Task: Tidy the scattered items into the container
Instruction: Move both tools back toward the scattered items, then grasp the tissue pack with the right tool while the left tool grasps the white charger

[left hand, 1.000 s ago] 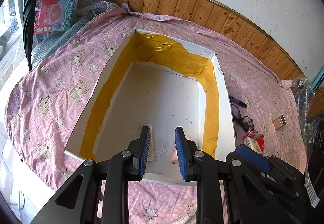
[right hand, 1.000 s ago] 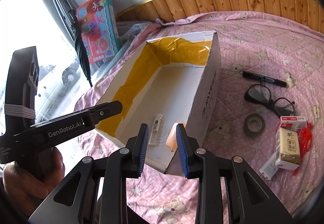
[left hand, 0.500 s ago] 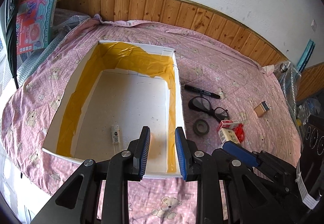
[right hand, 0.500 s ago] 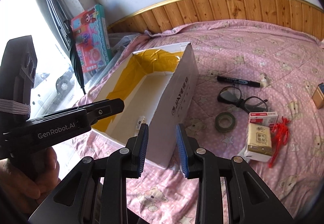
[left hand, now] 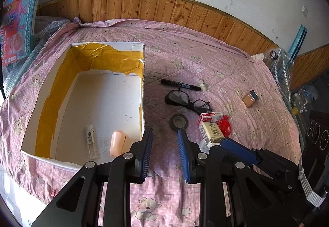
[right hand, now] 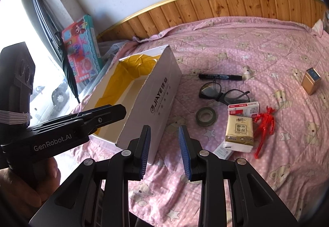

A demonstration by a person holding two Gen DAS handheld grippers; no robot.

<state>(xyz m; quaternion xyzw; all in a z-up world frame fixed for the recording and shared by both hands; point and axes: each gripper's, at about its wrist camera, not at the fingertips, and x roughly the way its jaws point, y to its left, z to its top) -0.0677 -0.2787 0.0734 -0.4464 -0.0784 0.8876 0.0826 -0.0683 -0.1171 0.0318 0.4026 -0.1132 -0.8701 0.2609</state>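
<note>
Both my grippers hang empty over the quilted pink bear-print bedspread (left hand: 216,58). Left gripper (left hand: 165,152): ribbed blue pads (left hand: 148,150) parted by a moderate gap, nothing between. Right gripper (right hand: 164,152): same gap, same ribbed pads, nothing held.

White rectangular cardboard box with crinkled yellow tape lining (left hand: 141,91) sits on the left, open top. Inside, near end: a slim clear plastic tube with a printed label (left hand: 90,140) and a smooth peach rounded cylinder (left hand: 117,142), side by side, apart.

Loose on the spread right of the box: black marker pen (left hand: 181,84) farthest, black-framed glasses (left hand: 187,100) just nearer, matte dark tape roll (left hand: 179,121) nearer again. Right of the roll: red-and-white small carton (right hand: 243,108), soft tan tissue pack (right hand: 239,133) touching it, spiky red plastic clip (right hand: 265,126) against their right side. Flat white sachet (right hand: 223,151) pokes out under the tissue pack. Small tan-and-blue metal-look block (right hand: 311,81) lies well apart, far right.
</note>
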